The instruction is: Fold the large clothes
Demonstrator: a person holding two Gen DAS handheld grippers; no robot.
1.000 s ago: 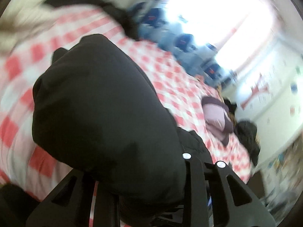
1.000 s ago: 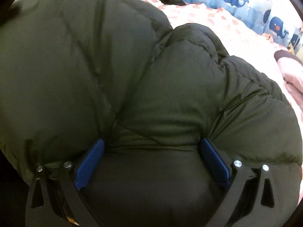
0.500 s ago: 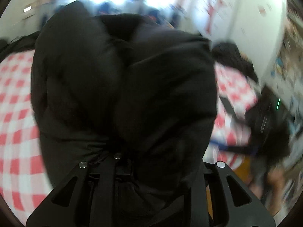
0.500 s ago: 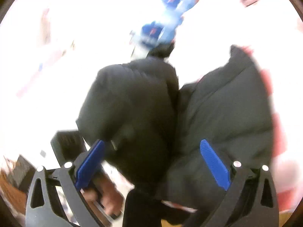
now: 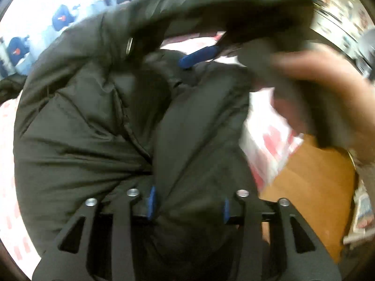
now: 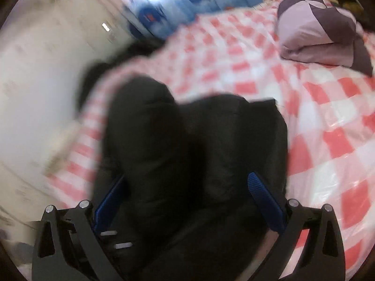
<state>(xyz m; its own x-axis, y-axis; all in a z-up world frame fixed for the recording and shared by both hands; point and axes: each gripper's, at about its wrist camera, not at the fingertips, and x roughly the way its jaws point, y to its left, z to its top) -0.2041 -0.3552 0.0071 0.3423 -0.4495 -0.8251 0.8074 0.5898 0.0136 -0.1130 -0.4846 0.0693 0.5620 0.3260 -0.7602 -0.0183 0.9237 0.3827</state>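
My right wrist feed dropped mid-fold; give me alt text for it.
The right gripper holds a bunched black jacket between its blue-padded fingers, above a red-and-white checked bedcover. A folded pink-and-purple garment lies at the far right. The image is motion-blurred.

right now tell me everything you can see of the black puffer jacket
The black puffer jacket is a bulky quilted garment of smooth, slightly shiny fabric with stitched seams and a small metal snap near one edge. It is bunched up and lifted above the red-checked bedspread, not laid flat. The left gripper pinches a thick fold of it; the right gripper clamps another puffy bundle. In the left wrist view the person's hand is against its far side, blurred by motion.
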